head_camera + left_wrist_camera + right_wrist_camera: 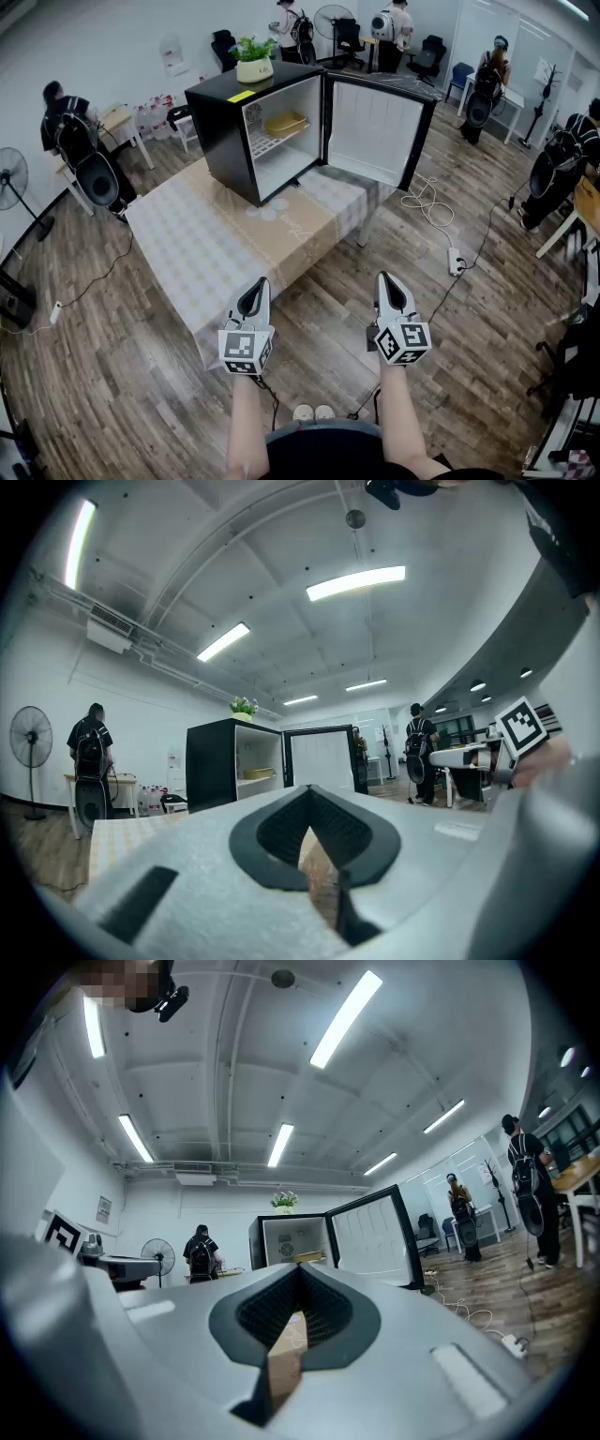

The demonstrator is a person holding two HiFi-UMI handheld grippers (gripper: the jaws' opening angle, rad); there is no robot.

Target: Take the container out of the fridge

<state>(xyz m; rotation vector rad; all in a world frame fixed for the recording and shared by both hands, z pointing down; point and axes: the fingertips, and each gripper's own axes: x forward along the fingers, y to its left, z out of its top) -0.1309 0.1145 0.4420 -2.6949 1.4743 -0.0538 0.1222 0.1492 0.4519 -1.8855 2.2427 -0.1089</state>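
A small black fridge (225, 131) stands at the far end of a low table (202, 253), its door (375, 127) swung wide open to the right. On its upper wire shelf lies a shallow tan container (285, 124), also visible as a pale tray (256, 773) in the left gripper view. The fridge (291, 1241) shows beyond the jaws in the right gripper view. My left gripper (251, 302) and right gripper (393, 295) hover side by side near the table's front edge, far from the fridge. Both are shut and hold nothing.
A potted plant (253, 58) sits on the fridge top. Cables and a power strip (456, 261) lie on the wood floor right of the table. Several people with backpacks, desks, chairs and a standing fan (13, 178) ring the room.
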